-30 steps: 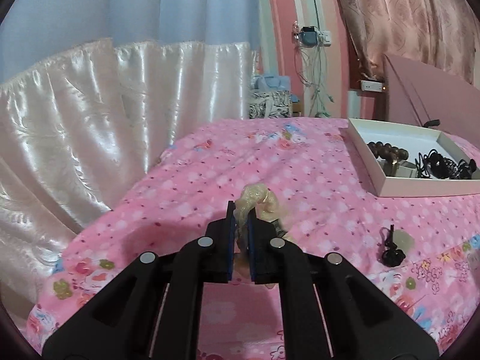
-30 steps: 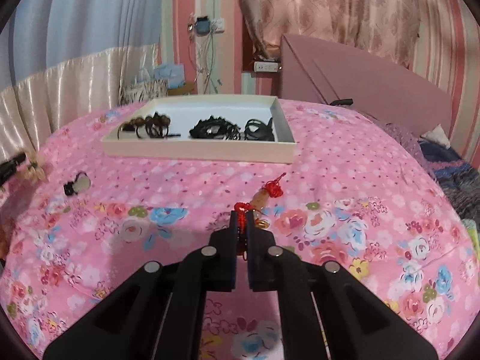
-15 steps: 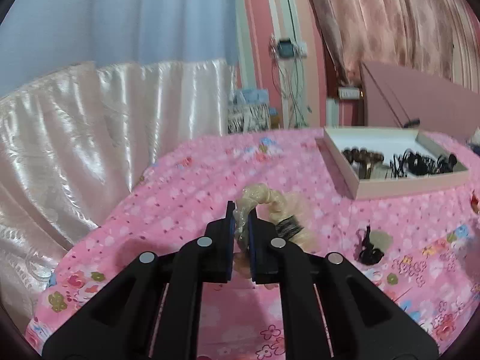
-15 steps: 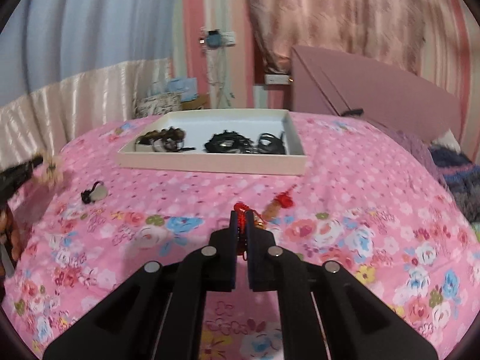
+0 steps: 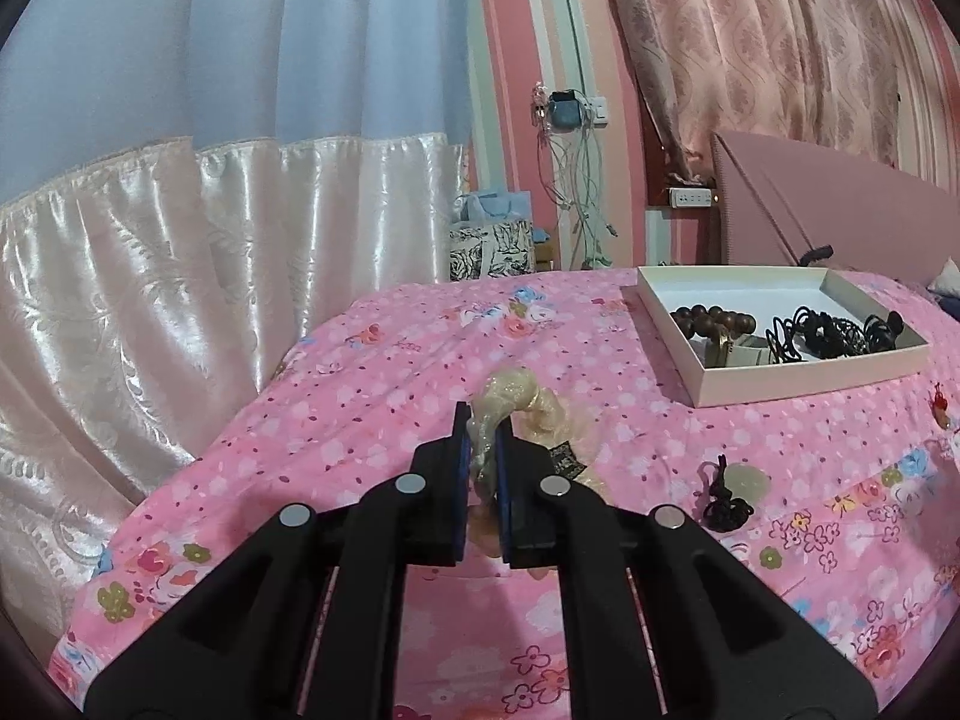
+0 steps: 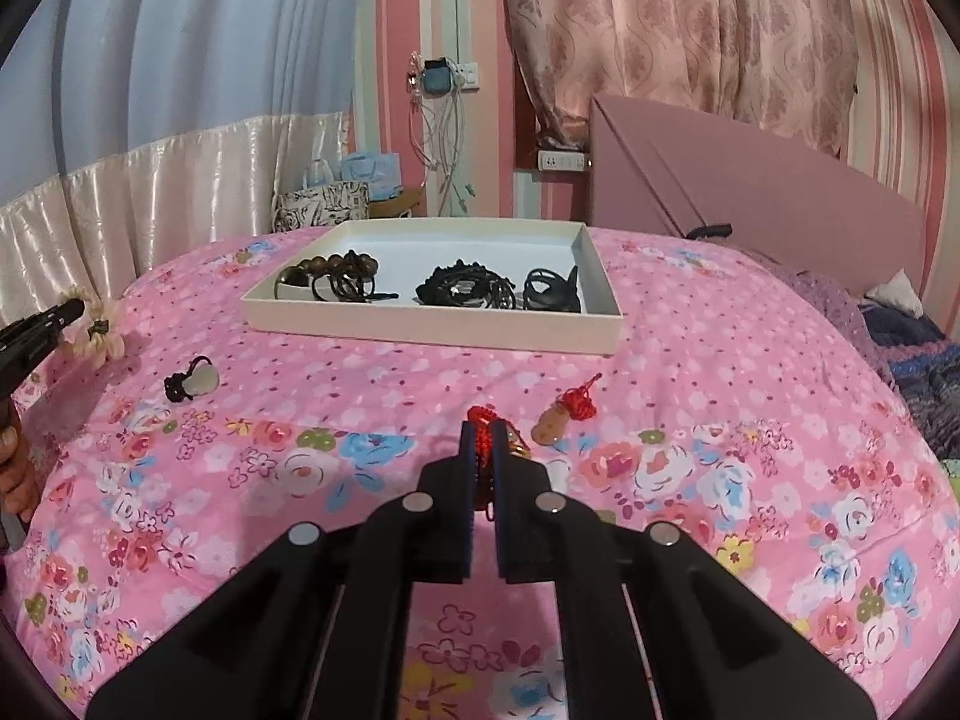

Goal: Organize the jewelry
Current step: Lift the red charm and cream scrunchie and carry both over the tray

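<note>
both grippers same build: left gripper [image 5: 485,420] and right gripper [image 6: 485,432] are matte black plastic, two flat fingers with blue pads [image 5: 462,474] on inner faces, four round silver screw heads [image 6: 418,503] across angular linkage arms, triangular cutouts in the black body below

A pink floral bedspread [image 5: 372,372] fills the lower half of both views. Upper left, a pale blue curtain [image 5: 240,42] hangs above a shiny cream satin valance [image 5: 180,252]. Upper right, a patterned pink drape [image 6: 690,30] falls behind a mauve headboard [image 6: 720,180]. At centre top, a wall socket [image 6: 468,73] trails white cables [image 6: 444,138] over a black-and-white patterned bag [image 5: 492,249].
</note>
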Demonstrator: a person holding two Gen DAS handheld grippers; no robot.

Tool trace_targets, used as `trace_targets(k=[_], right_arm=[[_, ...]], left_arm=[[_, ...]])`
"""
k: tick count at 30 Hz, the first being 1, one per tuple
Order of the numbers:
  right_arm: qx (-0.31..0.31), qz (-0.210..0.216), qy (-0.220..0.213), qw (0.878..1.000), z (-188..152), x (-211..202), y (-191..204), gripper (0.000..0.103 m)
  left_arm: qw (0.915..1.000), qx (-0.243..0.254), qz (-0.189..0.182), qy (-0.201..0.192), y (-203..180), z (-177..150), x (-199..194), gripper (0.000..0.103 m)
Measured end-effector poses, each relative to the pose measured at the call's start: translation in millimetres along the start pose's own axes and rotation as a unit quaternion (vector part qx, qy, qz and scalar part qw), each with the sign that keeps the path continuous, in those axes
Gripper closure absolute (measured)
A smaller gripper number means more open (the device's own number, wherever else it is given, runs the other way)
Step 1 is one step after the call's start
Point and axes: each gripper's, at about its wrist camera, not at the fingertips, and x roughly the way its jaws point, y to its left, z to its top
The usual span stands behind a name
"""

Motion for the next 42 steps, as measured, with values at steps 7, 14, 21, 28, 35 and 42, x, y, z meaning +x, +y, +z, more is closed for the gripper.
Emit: trace_targets(k=[7,14,21,28,35,42], right_arm=[[-0.008,0.0,0.001,1.0,-0.7,0.1,3.1,0.099],[-0.004,0.005,0.004,1.0,-0.8,0.3,0.9,0.099],[0.008,0.034,0.002,0.999,6.6,-2.2,-8.8,0.099],[0.014,0.054,-0.058,0.997,89.0,-6.6,-29.2,0.099],[0.056,0.1,-0.061,0.992,147.4,63.4,-33.4,0.099],[0.044,0.081,0.002,0.996,158.5,155.1,-30.2,0.099]], left_arm=[[1.0,0.004,0.001,-0.003,-0.8,-0.4,-1.5,0.097],[0.9999,0.009,-0.005,0.0,-1.9,0.0,-0.6,0.097],[0.9995,0.029,-0.009,-0.007,-15.6,13.9,-7.5,0.099],[0.9958,0.013,-0.074,-0.051,-56.2,96.0,-21.4,0.099],[0.9811,-0.044,-0.186,-0.03,-123.4,137.7,30.2,0.099],[0.9699,-0.05,-0.231,0.059,-191.4,120.4,112.7,0.099]])
